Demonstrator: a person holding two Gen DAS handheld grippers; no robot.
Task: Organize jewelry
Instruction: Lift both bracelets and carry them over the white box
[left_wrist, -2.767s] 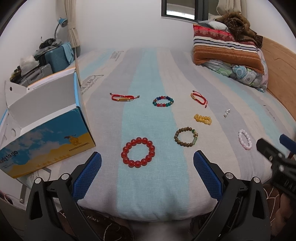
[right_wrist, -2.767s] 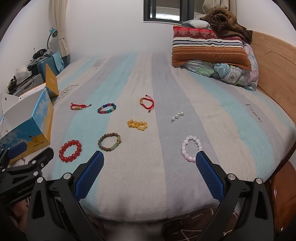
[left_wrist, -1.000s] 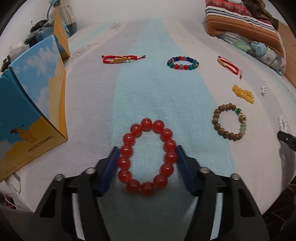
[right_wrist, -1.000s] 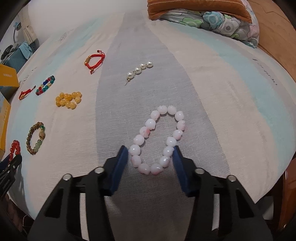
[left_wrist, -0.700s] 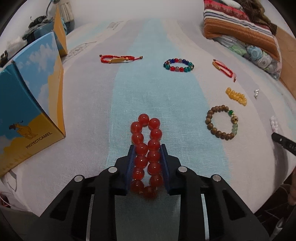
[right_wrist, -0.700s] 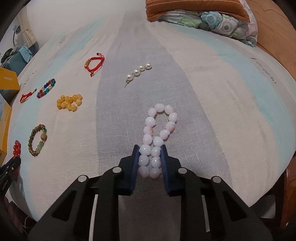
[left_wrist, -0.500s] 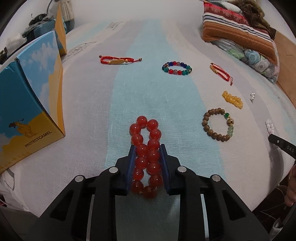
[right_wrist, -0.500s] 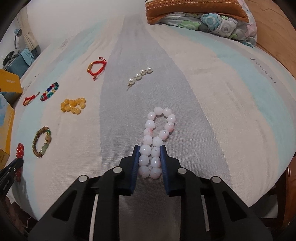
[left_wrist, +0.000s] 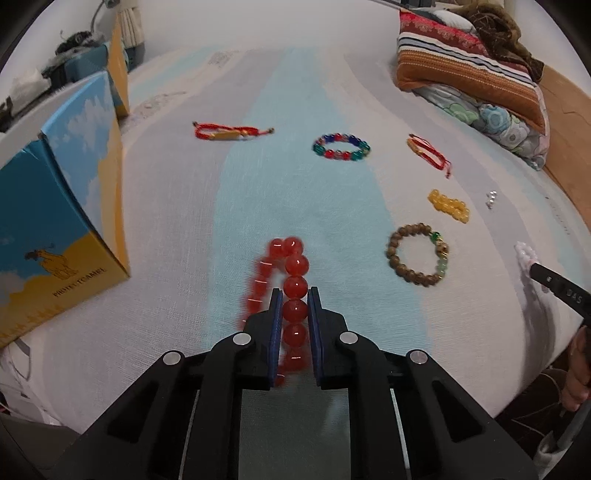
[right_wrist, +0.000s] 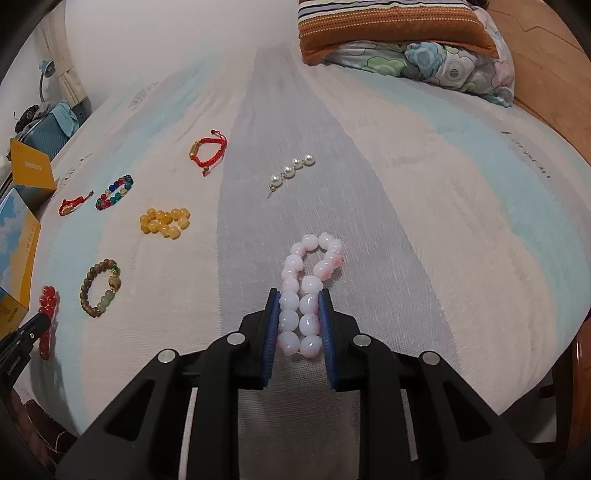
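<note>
My left gripper (left_wrist: 294, 295) is shut on the red bead bracelet (left_wrist: 291, 273), which is squeezed into a narrow loop and lifted slightly, blurred by motion. My right gripper (right_wrist: 298, 295) is shut on the pink-white bead bracelet (right_wrist: 314, 266), folded between the blue pads above the striped bed sheet (right_wrist: 424, 206). The open blue and yellow cardboard box (left_wrist: 55, 206) stands to the left of my left gripper. The right gripper's tip (left_wrist: 557, 286) shows at the right edge of the left wrist view.
On the bed lie a brown wooden bead bracelet (left_wrist: 417, 254), yellow beads (left_wrist: 448, 205), a multicolour bead bracelet (left_wrist: 340, 146), two red cord bracelets (left_wrist: 229, 131) (left_wrist: 428, 155) and a pearl pin (right_wrist: 291, 171). Pillows (left_wrist: 469, 74) are stacked at the far right by the wooden headboard.
Both grippers closed around their bracelets, squeezing them into narrow loops. The left one has now pinched tighter on a single row of red beads and begun lifting; the right has risen slightly.
</note>
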